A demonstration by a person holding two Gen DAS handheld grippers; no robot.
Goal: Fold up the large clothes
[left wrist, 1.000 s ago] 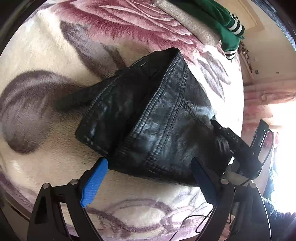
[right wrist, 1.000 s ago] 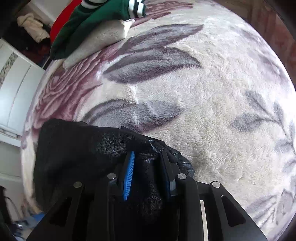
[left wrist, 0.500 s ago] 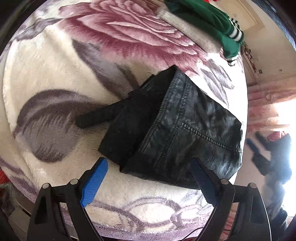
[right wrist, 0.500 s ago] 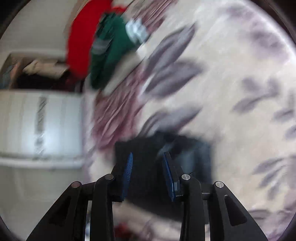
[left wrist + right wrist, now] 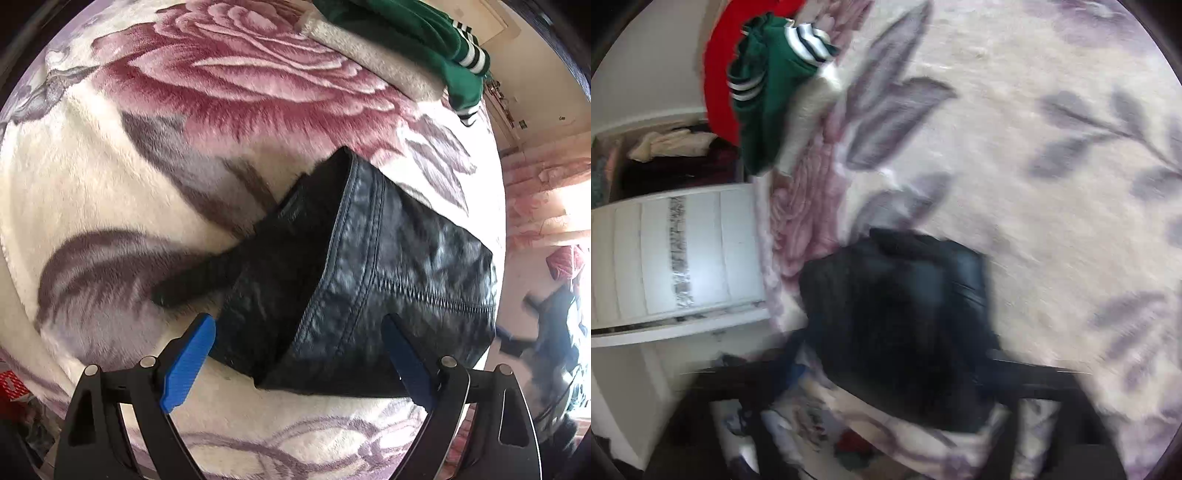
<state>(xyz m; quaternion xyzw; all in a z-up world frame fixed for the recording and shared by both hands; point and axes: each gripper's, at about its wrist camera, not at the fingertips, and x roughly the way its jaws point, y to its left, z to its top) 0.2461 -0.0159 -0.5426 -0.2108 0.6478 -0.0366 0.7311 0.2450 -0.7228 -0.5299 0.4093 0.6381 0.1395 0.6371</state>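
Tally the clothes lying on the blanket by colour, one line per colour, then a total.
Black: 1, the folded leather jacket
Green: 1, the striped-cuff top
Grey-white: 1, the fuzzy garment under the green one
Red: 1, the red garment behind the green one
Total: 4

Glossy leather jacket (image 5: 388,280); fluffy plush blanket (image 5: 110,177).

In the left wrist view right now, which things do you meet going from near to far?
Left tool → black leather jacket → big pink rose on the blanket → beige folded cloth → green garment with striped cuffs.
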